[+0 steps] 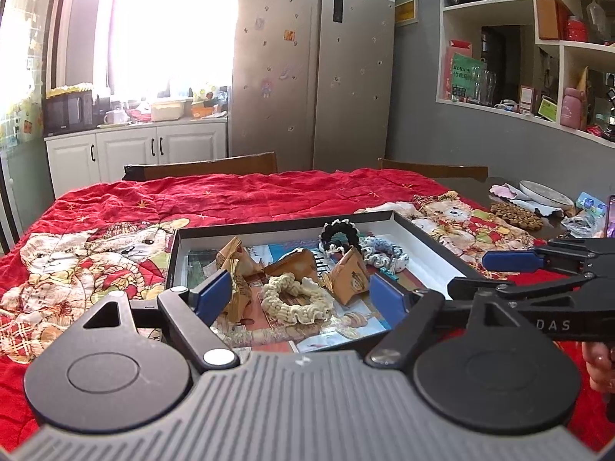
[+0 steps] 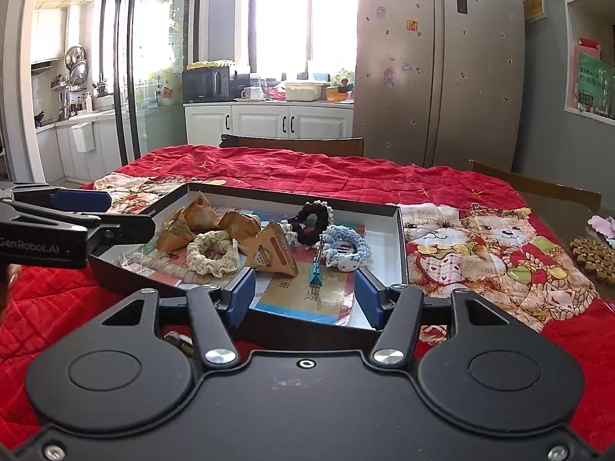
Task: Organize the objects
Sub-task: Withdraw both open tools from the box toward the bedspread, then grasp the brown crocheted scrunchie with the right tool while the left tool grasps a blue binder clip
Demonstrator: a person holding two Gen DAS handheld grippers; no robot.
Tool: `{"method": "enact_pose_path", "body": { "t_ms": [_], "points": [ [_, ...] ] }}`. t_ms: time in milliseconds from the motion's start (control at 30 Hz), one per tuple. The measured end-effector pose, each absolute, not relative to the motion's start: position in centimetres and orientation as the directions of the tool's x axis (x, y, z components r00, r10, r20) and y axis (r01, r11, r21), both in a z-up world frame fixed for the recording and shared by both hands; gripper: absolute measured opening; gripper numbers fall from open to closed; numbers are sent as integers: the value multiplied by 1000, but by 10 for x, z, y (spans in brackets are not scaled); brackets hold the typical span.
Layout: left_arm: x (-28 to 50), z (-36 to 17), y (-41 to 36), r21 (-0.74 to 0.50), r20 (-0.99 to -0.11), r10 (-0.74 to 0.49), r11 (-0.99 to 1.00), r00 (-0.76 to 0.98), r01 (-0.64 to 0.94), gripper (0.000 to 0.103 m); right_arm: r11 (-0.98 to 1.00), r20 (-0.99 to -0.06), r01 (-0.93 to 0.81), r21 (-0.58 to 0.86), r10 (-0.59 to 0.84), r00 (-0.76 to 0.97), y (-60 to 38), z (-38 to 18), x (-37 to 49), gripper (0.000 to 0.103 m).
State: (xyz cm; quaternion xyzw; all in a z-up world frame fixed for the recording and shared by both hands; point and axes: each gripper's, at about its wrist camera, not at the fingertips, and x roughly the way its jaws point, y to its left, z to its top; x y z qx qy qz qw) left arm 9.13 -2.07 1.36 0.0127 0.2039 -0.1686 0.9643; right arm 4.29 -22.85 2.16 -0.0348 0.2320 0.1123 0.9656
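A shallow black box [image 1: 430, 238] [image 2: 399, 246] lies on the red quilt. In it are several tan paper pyramid packets [image 1: 236, 259] [image 2: 275, 255], a cream crocheted scrunchie [image 1: 296, 299] [image 2: 213, 253], a black scrunchie [image 1: 338, 234] [image 2: 311, 223], a blue-white scrunchie [image 1: 384, 253] [image 2: 348, 247] and a small blue clip [image 2: 316, 271]. My left gripper [image 1: 303, 294] is open and empty over the box's near edge, around the cream scrunchie. My right gripper [image 2: 305, 294] is open and empty at the box's near side. Each gripper shows in the other's view.
The red bear-print quilt [image 1: 115, 238] [image 2: 480, 246] covers the table. A brown woven coaster [image 1: 517, 215] [image 2: 594, 255], a plate [image 1: 546, 194] and small items sit at the right edge. Two chairs [image 1: 200, 169] stand at the far side.
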Motion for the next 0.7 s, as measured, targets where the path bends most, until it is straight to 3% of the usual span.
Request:
{"method": "enact_pose_path", "body": {
  "t_ms": [700],
  "points": [
    [52,-8,-9,-63,-425,-375,920,824,386,89,957,-493,-288,37,268,827,-224,-1,20,57]
  ]
}}
